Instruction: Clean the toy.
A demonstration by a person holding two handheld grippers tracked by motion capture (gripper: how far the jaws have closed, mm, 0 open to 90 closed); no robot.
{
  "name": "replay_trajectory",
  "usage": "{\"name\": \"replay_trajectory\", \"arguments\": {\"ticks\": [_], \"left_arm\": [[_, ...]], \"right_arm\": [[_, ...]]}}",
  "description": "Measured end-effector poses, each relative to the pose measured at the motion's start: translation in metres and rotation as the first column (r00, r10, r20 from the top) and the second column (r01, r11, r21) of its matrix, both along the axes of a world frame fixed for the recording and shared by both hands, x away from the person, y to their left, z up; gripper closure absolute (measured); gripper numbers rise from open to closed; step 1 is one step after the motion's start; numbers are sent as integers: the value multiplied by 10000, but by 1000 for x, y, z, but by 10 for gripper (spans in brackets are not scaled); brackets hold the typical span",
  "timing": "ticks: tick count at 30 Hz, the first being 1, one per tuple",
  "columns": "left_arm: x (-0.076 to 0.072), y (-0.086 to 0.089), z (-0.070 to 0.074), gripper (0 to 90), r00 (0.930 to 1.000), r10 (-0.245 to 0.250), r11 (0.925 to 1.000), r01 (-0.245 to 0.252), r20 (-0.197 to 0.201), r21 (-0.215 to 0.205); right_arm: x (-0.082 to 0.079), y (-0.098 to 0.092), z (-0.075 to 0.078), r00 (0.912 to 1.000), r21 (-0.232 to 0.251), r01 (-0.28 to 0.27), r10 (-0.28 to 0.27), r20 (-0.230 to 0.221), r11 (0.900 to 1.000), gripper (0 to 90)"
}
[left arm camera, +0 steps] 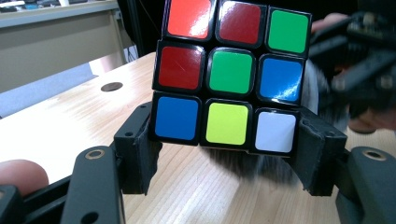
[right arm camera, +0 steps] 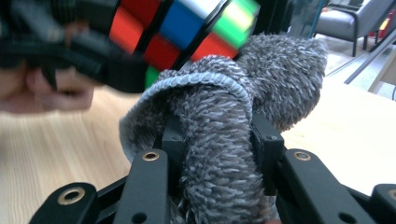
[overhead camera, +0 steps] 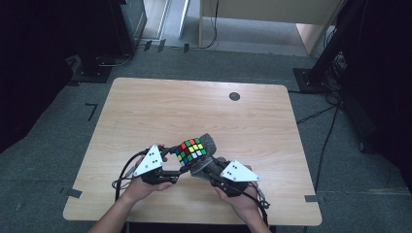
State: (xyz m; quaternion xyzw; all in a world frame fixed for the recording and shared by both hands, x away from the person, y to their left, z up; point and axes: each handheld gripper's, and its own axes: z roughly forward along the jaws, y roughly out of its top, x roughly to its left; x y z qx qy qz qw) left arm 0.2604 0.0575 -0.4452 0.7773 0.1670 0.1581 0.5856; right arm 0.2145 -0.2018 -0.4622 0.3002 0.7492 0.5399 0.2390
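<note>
Puzzle cube (left arm camera: 229, 74) sits between the left gripper (left arm camera: 226, 154) jaws, clamped at its bottom layer, both pads pressing its sides, held clear above the desk (overhead camera: 145, 116). Faces still scrambled: red, green, blue, yellow, white mixed on the side facing the left gripper view.

Right gripper (right arm camera: 217, 154) jaws are pinched on a grey fuzzy cloth (right arm camera: 219, 140); the bunched fabric fills the gap between them and folds up ahead of the jaws, against the underside and far side of the cube. In the high view the cloth (overhead camera: 210, 144) shows just behind the cube (overhead camera: 191, 150), with the two grippers (overhead camera: 176, 167) (overhead camera: 198, 169) meeting under it near the desk's front edge.

Read: this looks like wiping the cube with the cloth. Grasp of both items is done, cloth is at the cube. Can't tell from here which faces are already wiped; stickers look glossy either way. Likely left: work the cloth round the remaining faces, re-grip or turn the cube to reach the clamped sides, then set both down.

Risk: narrow bottom-layer grip, so a hard push from the cloth could twist a layer or tip the cube.
</note>
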Motion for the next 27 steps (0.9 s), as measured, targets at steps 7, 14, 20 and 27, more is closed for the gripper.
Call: {"name": "replay_trajectory", "arguments": {"ticks": [7, 14, 20, 27], "left_arm": [[0, 1, 0, 338, 10000, -26, 10000, 25, -28, -57], [1, 2, 1, 338, 10000, 36, 9999, -37, -48, -95], [2, 4, 1, 338, 9999, 3, 9999, -4, -107, -159], [2, 4, 1, 338, 9999, 31, 9998, -34, -138, -217]], "right_arm": [[2, -12, 6, 9992, 757, 371, -381, 113, 9964, 659], [-1, 5, -4, 9997, -125, -254, 254, -48, 9996, 658], [2, -8, 5, 9998, 507, 166, -172, 126, 9986, 659], [-1, 4, -2, 9998, 37, -196, 197, -35, 9998, 660]]}}
